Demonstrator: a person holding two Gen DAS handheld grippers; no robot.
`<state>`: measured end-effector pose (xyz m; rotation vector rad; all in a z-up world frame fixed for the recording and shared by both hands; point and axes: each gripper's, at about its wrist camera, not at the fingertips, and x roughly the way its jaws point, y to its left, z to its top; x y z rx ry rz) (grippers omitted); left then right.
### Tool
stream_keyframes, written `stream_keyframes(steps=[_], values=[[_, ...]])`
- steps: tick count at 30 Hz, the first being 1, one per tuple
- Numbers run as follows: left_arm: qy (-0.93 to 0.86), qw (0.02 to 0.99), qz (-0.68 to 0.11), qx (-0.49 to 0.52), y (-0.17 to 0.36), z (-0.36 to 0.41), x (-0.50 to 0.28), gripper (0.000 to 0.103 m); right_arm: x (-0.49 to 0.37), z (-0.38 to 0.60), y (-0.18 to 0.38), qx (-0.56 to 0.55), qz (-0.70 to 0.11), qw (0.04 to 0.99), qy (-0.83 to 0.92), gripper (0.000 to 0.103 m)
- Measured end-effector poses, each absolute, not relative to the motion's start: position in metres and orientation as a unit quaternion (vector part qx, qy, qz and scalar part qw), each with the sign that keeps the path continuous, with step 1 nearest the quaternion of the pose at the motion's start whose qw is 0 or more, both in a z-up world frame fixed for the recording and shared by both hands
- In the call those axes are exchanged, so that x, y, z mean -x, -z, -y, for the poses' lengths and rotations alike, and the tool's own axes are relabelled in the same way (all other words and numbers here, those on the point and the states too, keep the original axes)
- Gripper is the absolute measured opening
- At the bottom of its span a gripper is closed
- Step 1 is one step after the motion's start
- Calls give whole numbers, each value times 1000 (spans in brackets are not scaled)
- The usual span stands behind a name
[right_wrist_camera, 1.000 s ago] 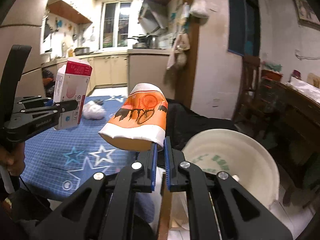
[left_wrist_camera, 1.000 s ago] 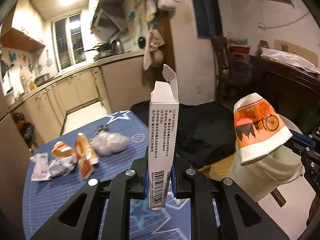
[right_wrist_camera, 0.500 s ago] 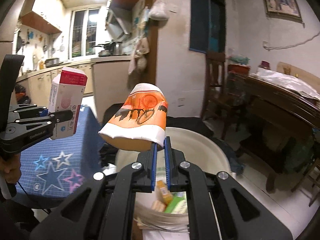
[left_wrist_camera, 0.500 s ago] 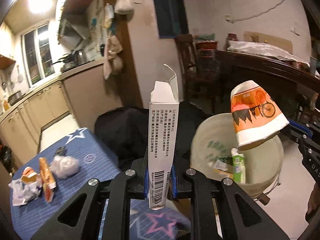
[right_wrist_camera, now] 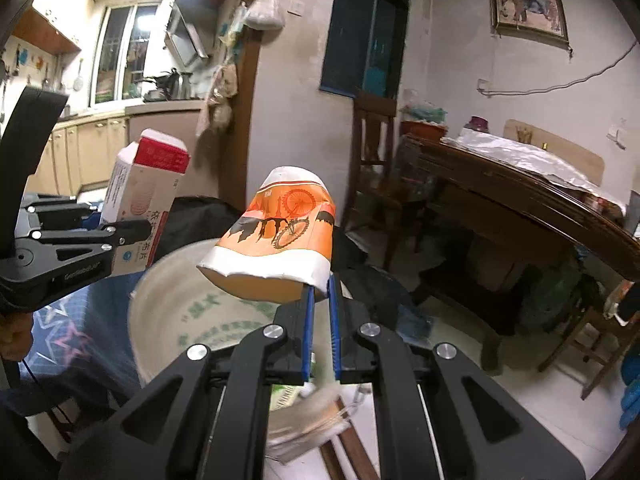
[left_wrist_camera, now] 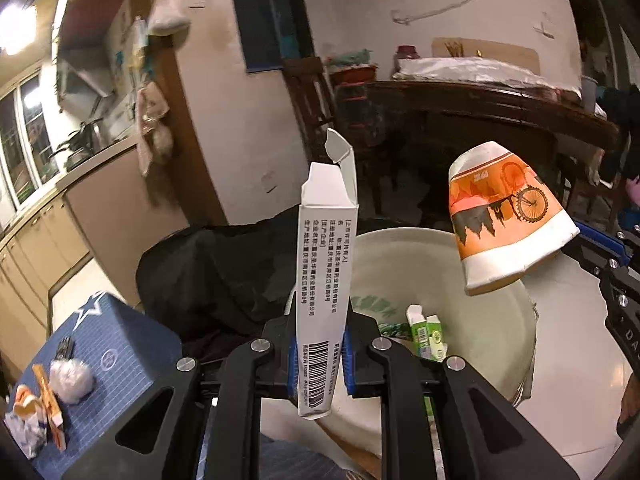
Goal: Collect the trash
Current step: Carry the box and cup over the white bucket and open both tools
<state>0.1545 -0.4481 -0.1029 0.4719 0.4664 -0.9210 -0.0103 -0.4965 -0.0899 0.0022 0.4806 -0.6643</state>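
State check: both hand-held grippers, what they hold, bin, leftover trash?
Left hand-held gripper: shut on carton.
Carton: upright, top flap open.
Right hand-held gripper: shut on paper cup.
Paper cup: upside down, tilted, rim pinched.
Bin: open, holds green boxes.
Wrappers: on blue table.

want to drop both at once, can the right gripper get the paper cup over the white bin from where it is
Probably yes. The right gripper pinches the paper cup by its rim, already above the white bin, whose open mouth faces up. Nothing sits between them; the left gripper with its carton is off to the side.
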Motion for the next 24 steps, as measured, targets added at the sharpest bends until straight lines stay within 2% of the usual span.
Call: stream_keyframes(steps=[8, 24], values=[[453, 830, -227, -233, 115, 476, -146, 18, 11, 513, 104, 11, -255, 902, 348, 6], [452, 828, -234, -237, 122, 481, -151, 18, 10, 521, 108, 9, -264, 900, 347, 6]])
